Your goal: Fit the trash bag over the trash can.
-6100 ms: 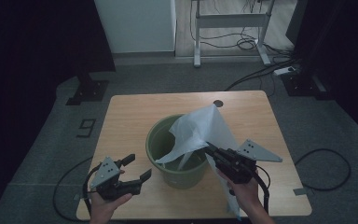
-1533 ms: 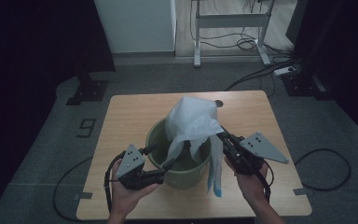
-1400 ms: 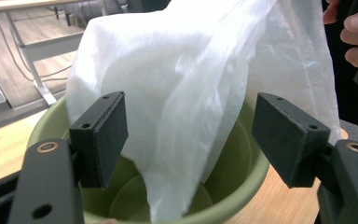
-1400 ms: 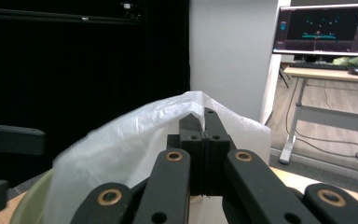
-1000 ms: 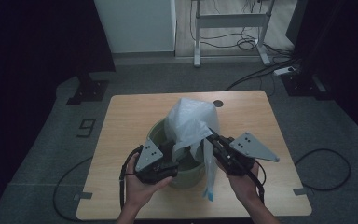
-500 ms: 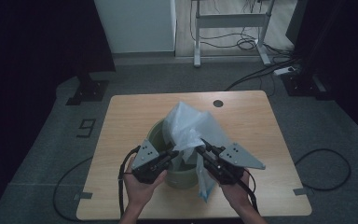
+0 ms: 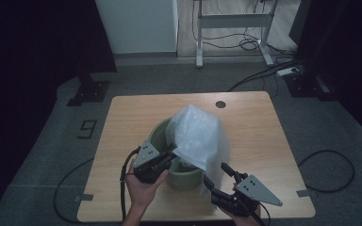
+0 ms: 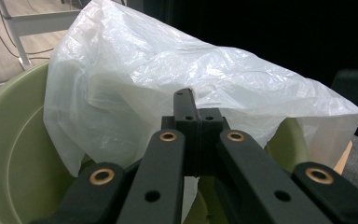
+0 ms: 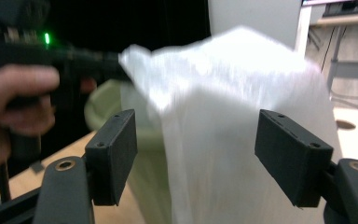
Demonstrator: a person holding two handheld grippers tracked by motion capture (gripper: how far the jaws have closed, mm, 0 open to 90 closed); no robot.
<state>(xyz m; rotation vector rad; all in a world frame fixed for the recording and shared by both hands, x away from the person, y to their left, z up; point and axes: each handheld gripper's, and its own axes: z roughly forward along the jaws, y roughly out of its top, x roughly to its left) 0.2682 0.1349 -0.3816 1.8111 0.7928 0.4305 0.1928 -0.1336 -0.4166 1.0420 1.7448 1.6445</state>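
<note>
**Bag being fitted over the bin**

The left gripper (image 7: pixel 169 157) is clamped on the edge of the plastic bag (image 7: pixel 199 136) above the green bin's (image 7: pixel 156 136) near rim, pinning it there. The right gripper (image 7: pixel 217 178), jaws just spread wide and pressing on nothing, sits beside the bin's right flank, where the translucent, crinkled bag drapes down.

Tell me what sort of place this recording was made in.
Probably a lab or studio set up for recording, not a home: a lone wooden table on grey carpet, tape marks and a number on the floor, loose cables, and a metal desk frame behind.
</note>
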